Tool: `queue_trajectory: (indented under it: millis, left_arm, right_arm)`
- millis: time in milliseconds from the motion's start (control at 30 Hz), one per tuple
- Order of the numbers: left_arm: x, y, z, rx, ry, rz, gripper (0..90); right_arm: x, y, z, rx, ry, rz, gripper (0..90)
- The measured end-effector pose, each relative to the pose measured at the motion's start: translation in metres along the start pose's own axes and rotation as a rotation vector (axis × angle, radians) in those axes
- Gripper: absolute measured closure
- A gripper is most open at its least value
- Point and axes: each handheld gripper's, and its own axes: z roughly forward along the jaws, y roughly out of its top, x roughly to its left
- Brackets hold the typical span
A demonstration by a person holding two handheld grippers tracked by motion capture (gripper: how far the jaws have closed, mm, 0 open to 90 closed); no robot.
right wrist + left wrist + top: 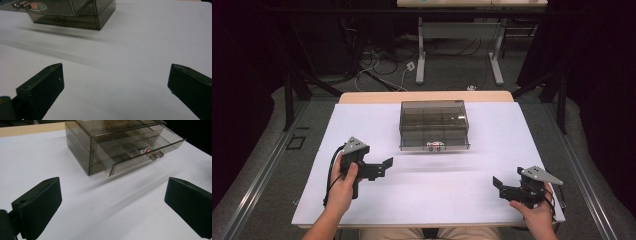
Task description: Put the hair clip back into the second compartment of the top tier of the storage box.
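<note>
Your left gripper and right gripper sit near the smoky plastic drawer box, both with jaws wide apart and holding nothing. Its top drawer sticks out a little, so its handle looks easy to reach.

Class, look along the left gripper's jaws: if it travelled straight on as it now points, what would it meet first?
Probably the smoky plastic drawer box, at its pulled-out upper drawer. The left gripper is open, with bare white table between; depth is uncertain.
</note>
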Motion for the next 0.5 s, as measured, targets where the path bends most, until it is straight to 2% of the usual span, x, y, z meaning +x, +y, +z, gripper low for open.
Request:
queue_trajectory:
  millis: [267,500]
  left_arm:
    - [0.013,-0.023,-0.012,-0.013,0.033,-0.037,2.8]
    - [0.024,-0.045,-0.021,-0.021,0.062,-0.097,4.2]
  right_arm:
    - [0.001,0.0,0.0,0.011,0.002,-0.003,0.4]
    - [0.001,0.0,0.0,0.001,0.002,0.001,0.4]
